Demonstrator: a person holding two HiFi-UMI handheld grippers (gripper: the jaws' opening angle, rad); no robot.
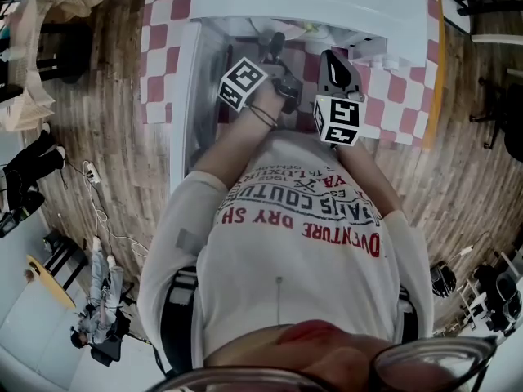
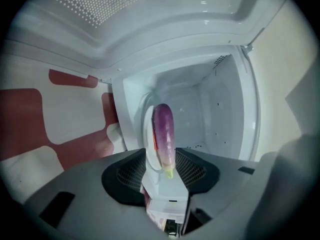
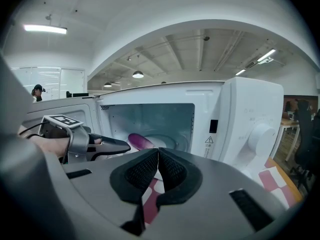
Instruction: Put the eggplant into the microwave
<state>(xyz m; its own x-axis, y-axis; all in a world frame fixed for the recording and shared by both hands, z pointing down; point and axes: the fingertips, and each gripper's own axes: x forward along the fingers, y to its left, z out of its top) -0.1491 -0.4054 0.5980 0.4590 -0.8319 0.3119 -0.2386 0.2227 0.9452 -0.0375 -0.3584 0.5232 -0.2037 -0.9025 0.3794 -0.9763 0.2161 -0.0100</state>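
The purple eggplant [image 2: 164, 134] lies on a white plate [image 2: 149, 134] inside the open white microwave [image 2: 220, 109]. This view is rolled, so both look upright. My left gripper [image 2: 164, 170] reaches into the cavity mouth with its jaws wide apart, and neither pad presses on the eggplant. From the right gripper view, the eggplant [image 3: 141, 141] rests in the cavity just beyond the left gripper's dark fingers [image 3: 107, 145]. My right gripper [image 3: 158, 156] hangs in front of the microwave [image 3: 165, 114], its pads together with nothing between them. In the head view both grippers [image 1: 274, 55] [image 1: 335, 72] sit at the microwave's front.
The microwave door [image 1: 192, 96] stands swung open on the left. Its control panel with a round knob [image 3: 260, 136] is on the right. A red and white checked cloth [image 1: 163, 31] covers the table. A person [image 3: 37, 91] stands far off at the left.
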